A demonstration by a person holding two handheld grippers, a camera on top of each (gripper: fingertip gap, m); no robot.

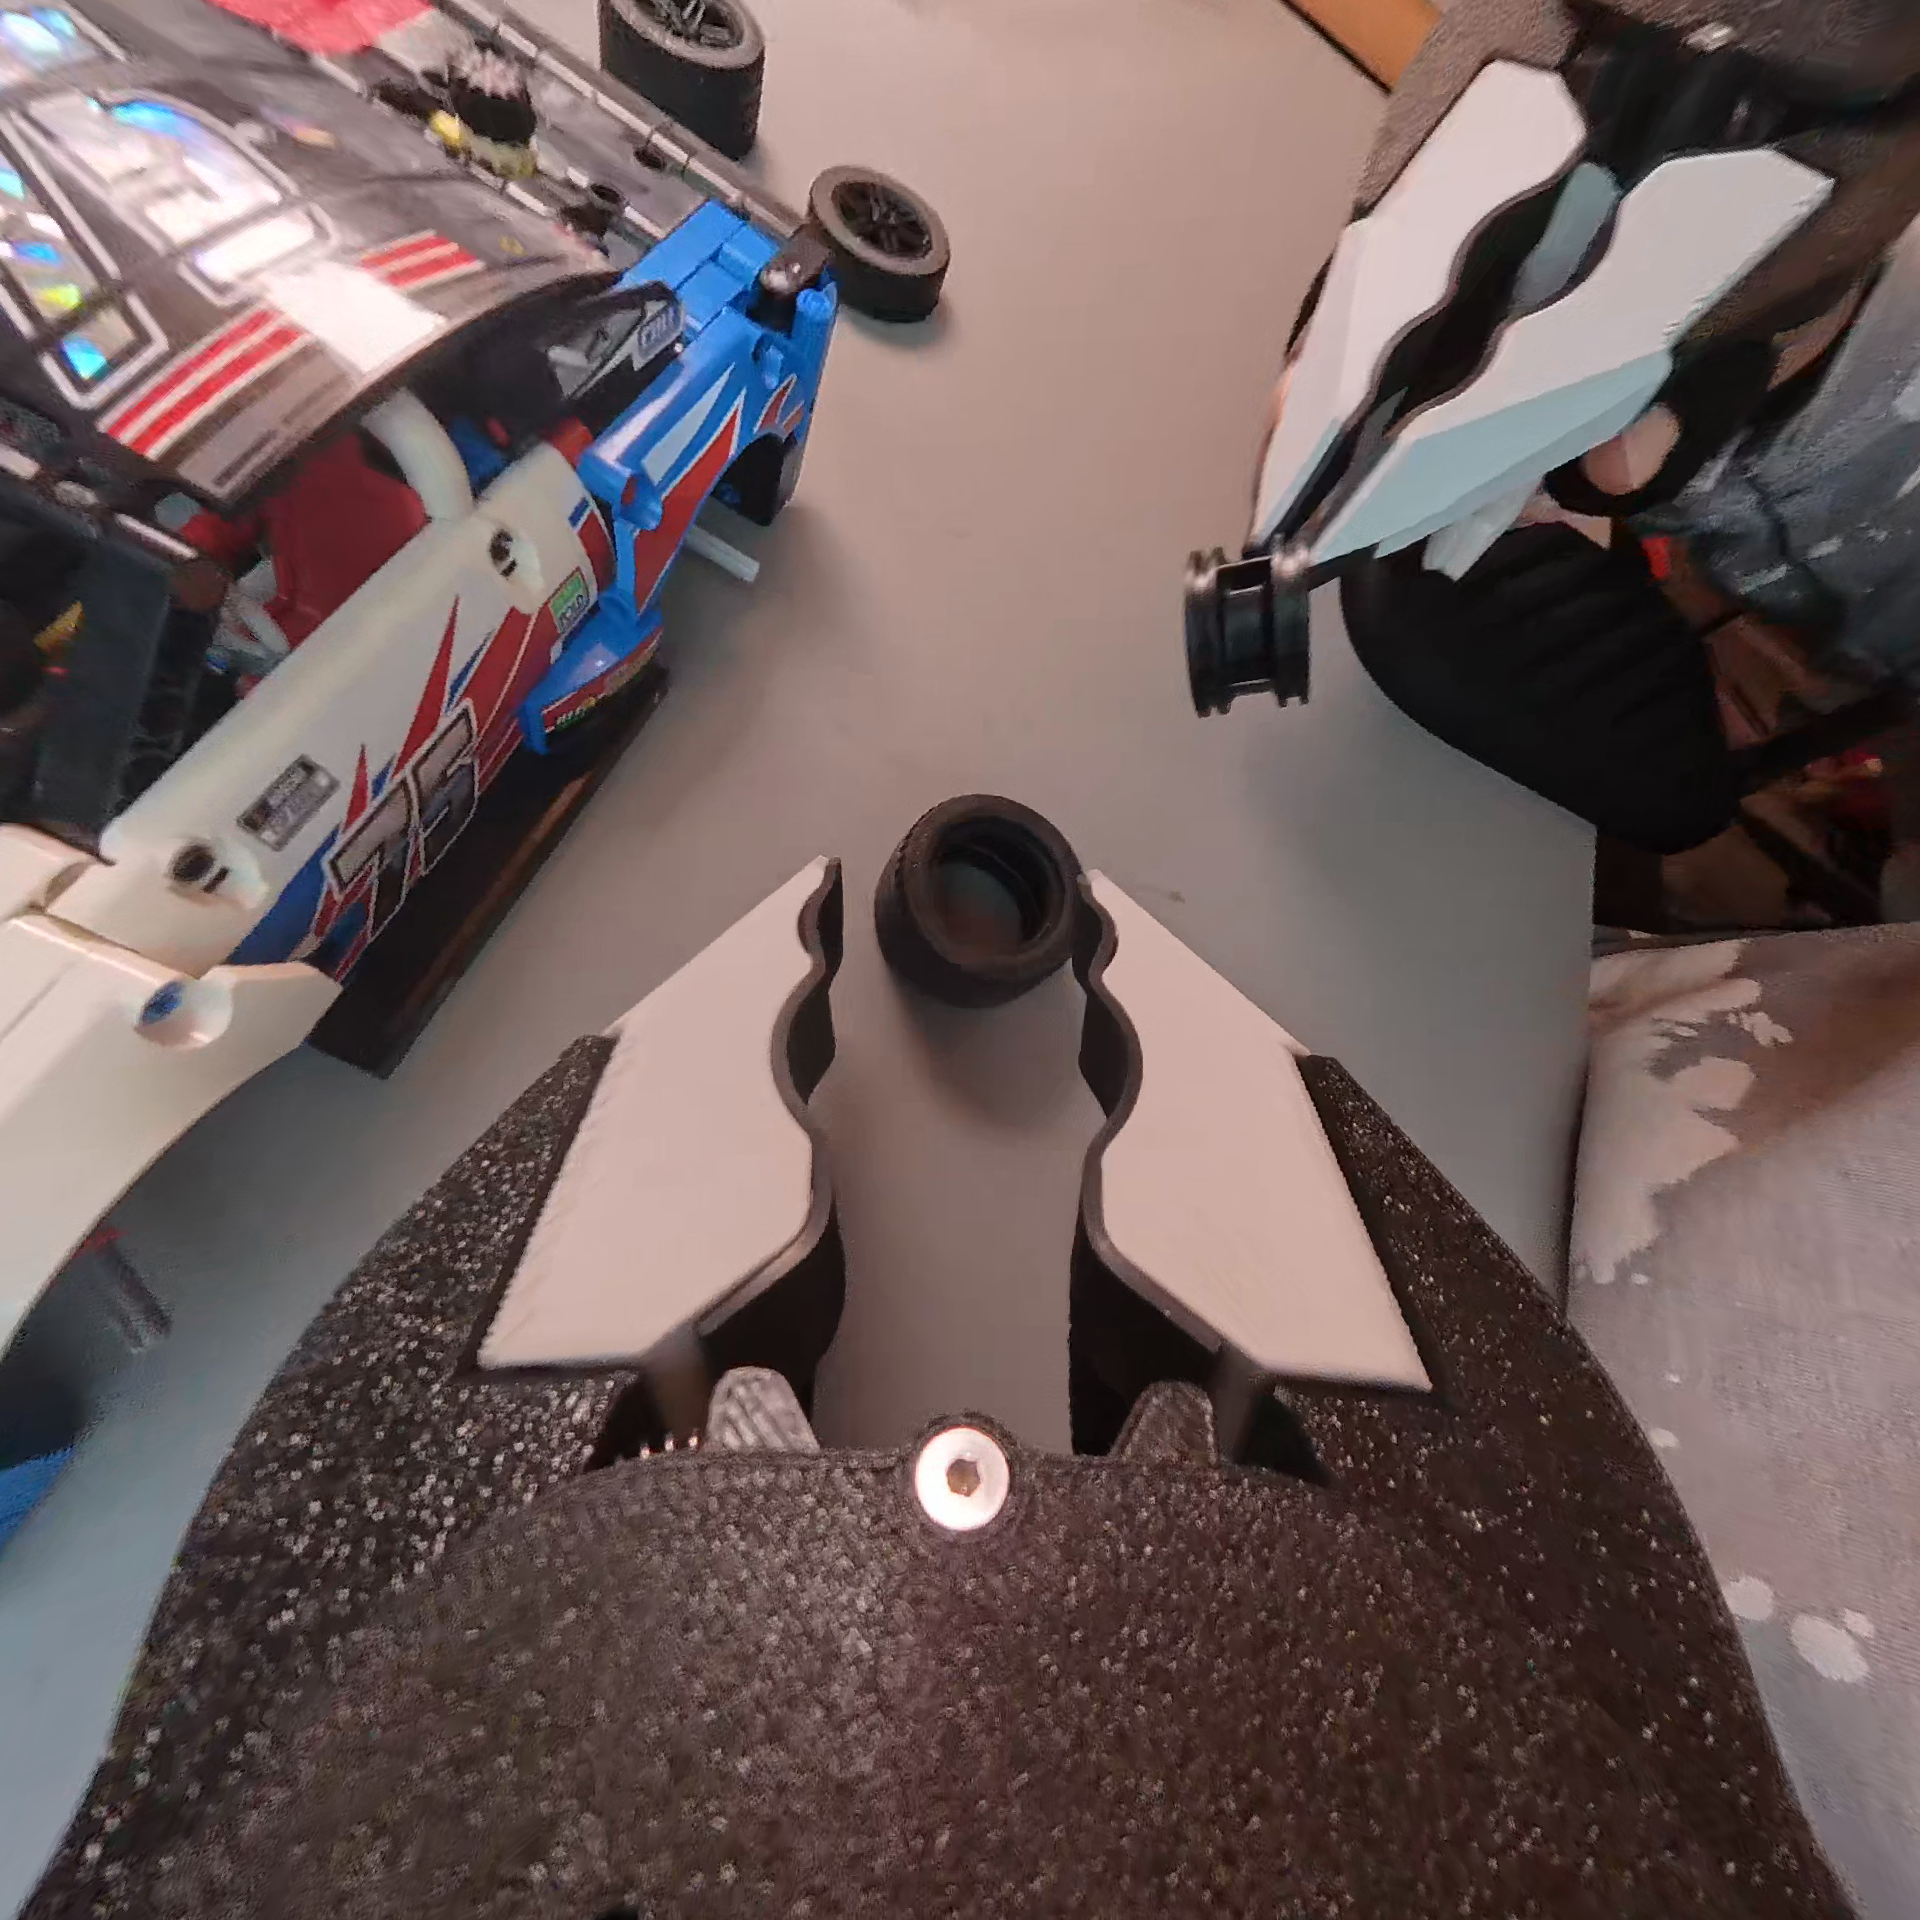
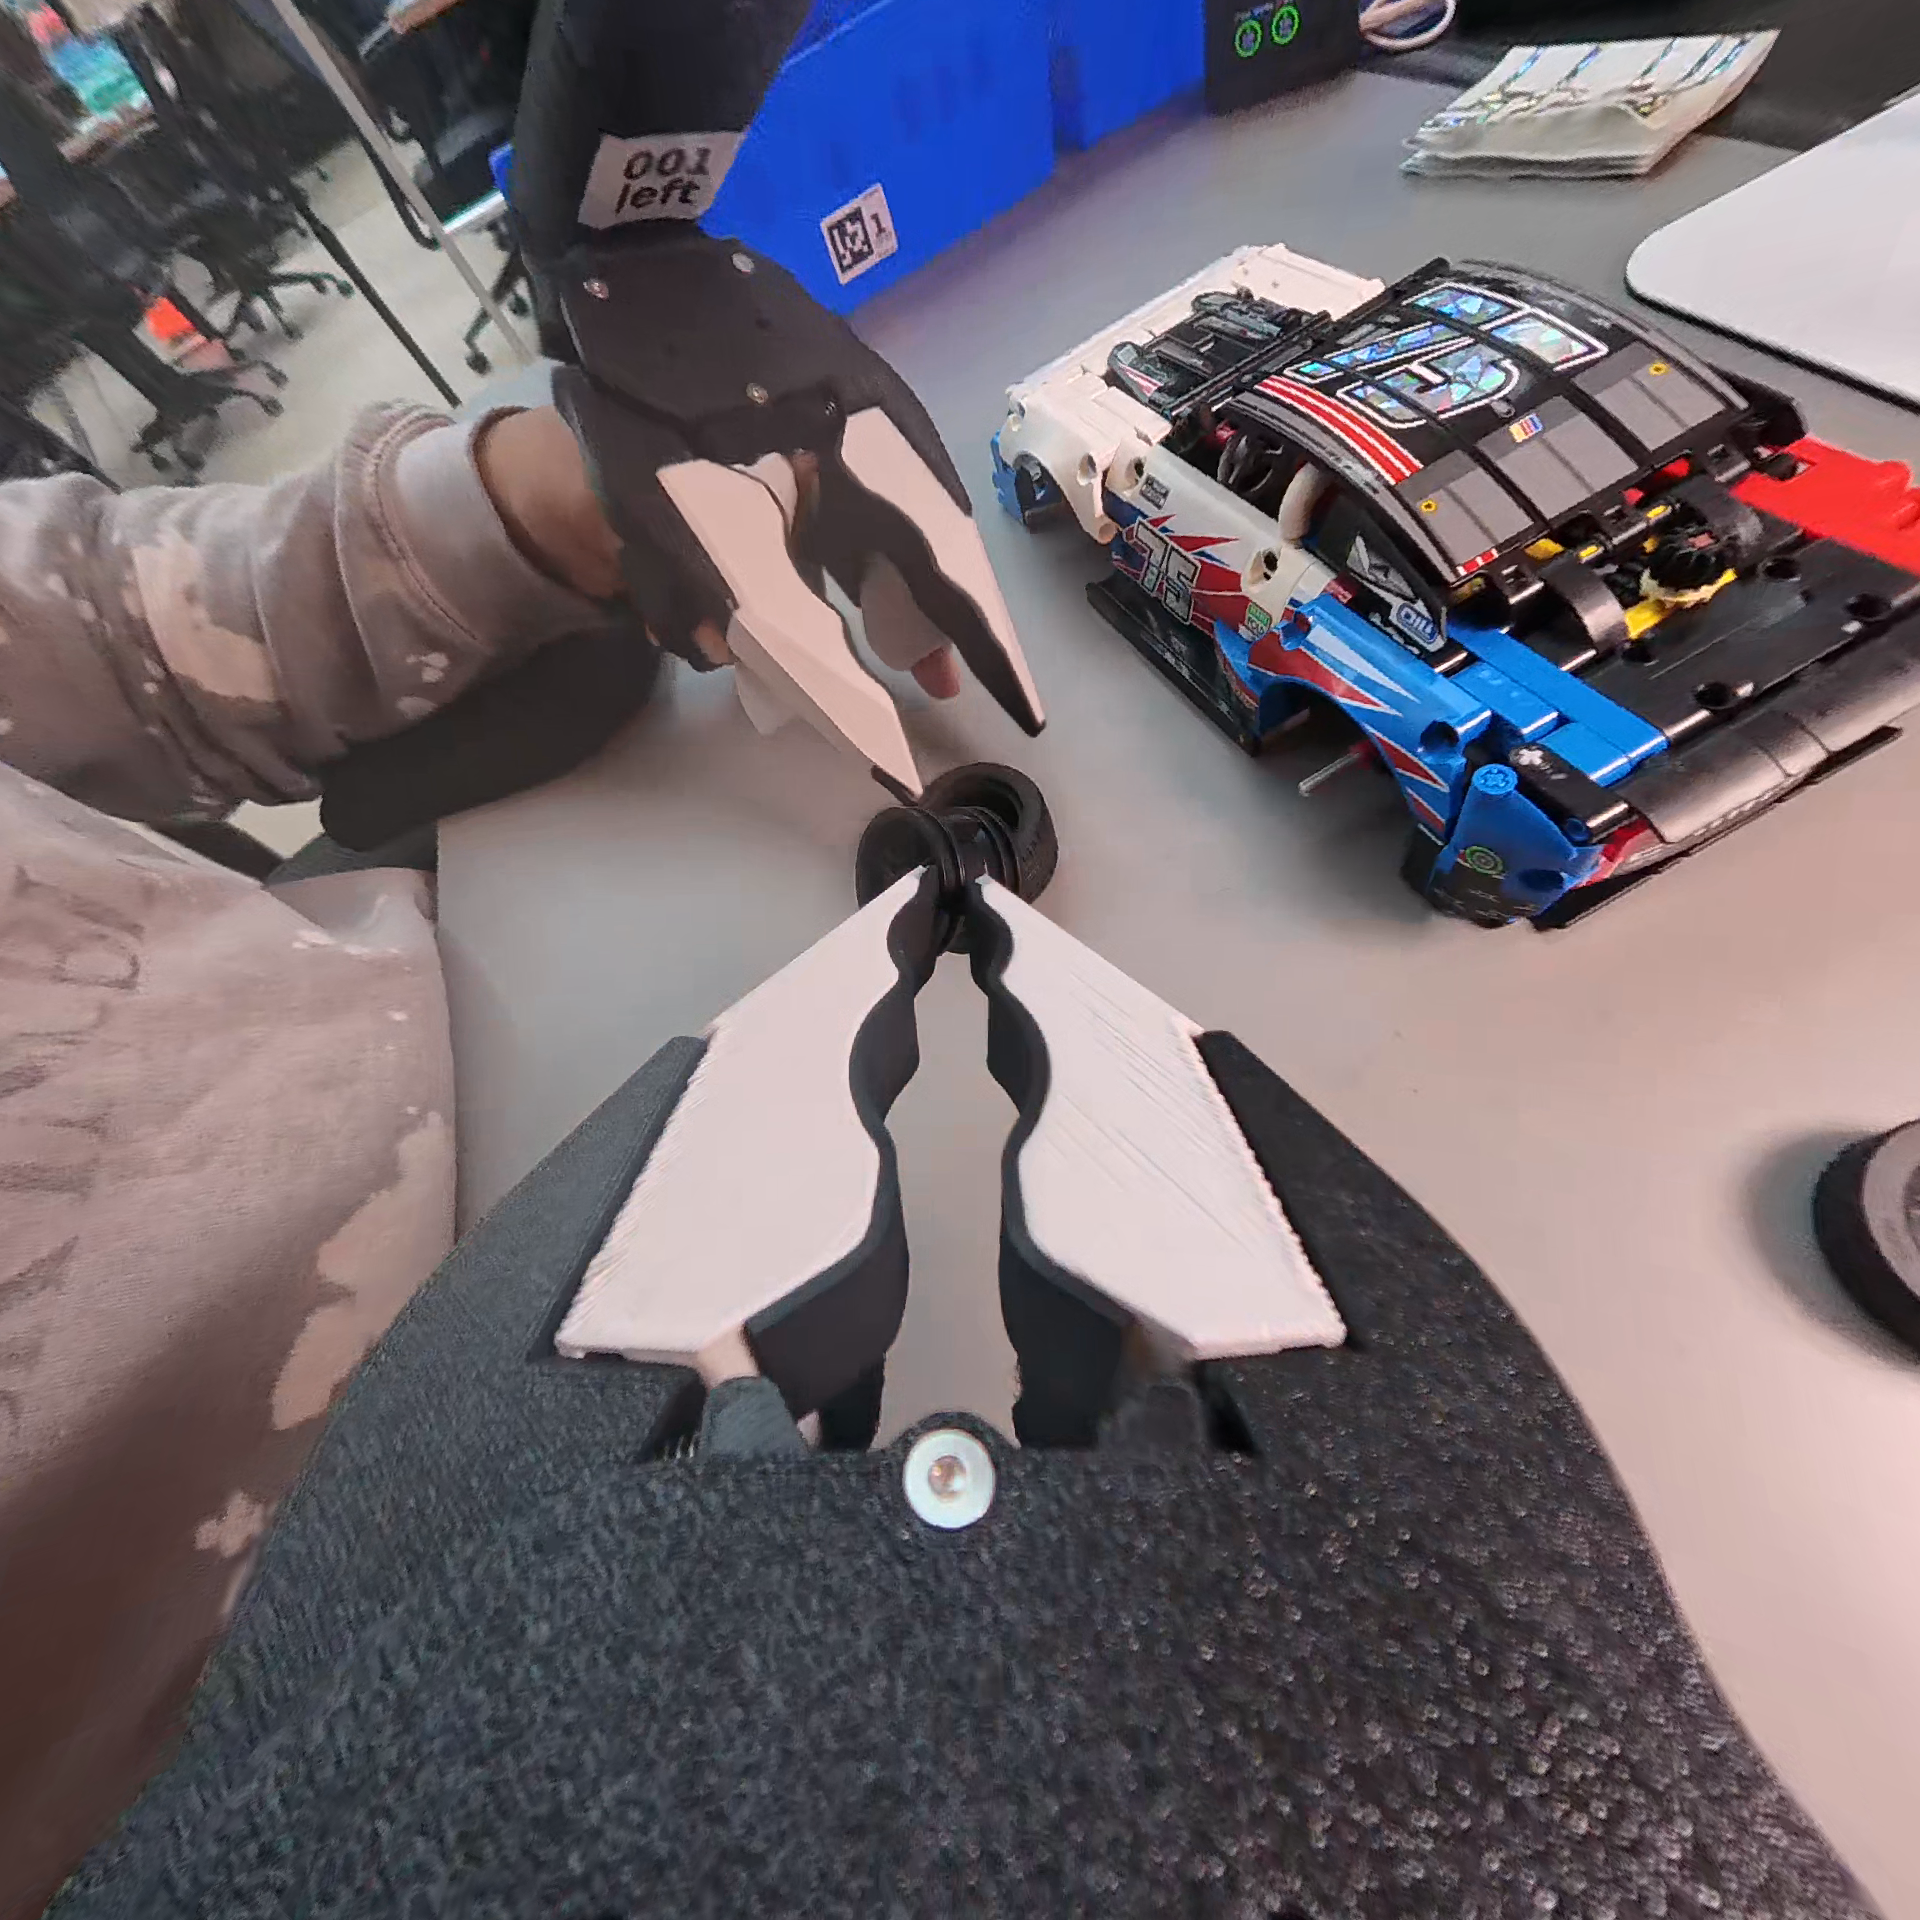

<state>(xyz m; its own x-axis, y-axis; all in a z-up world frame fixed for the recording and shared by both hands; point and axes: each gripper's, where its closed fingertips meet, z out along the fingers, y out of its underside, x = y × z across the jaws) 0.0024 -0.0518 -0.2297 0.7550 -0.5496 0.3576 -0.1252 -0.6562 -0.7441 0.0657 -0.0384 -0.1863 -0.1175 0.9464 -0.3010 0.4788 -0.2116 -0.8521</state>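
Observation:
My left gripper (image 1: 961,878) is open, low over the grey table (image 1: 1039,416), with a black rubber tyre (image 1: 971,904) lying between its fingertips. My right gripper (image 2: 951,883) is shut on a black wheel rim (image 2: 920,857), held just above the table beside the tyre (image 2: 1013,821). In the left wrist view the right gripper (image 1: 1283,551) hangs at the upper right with the rim (image 1: 1242,634) at its tips. In the right wrist view the left gripper (image 2: 977,753) stands just behind the tyre.
A brick-built race car (image 1: 416,623) in white, blue and red sits on the left, also in the right wrist view (image 2: 1455,582). Two wheels (image 1: 878,244) (image 1: 681,52) lie near it. Another tyre (image 2: 1870,1236), a booklet (image 2: 1579,104) and a blue box (image 2: 935,135) are around. The tips of one gripper are about 9 centimetres away from the tips of the other.

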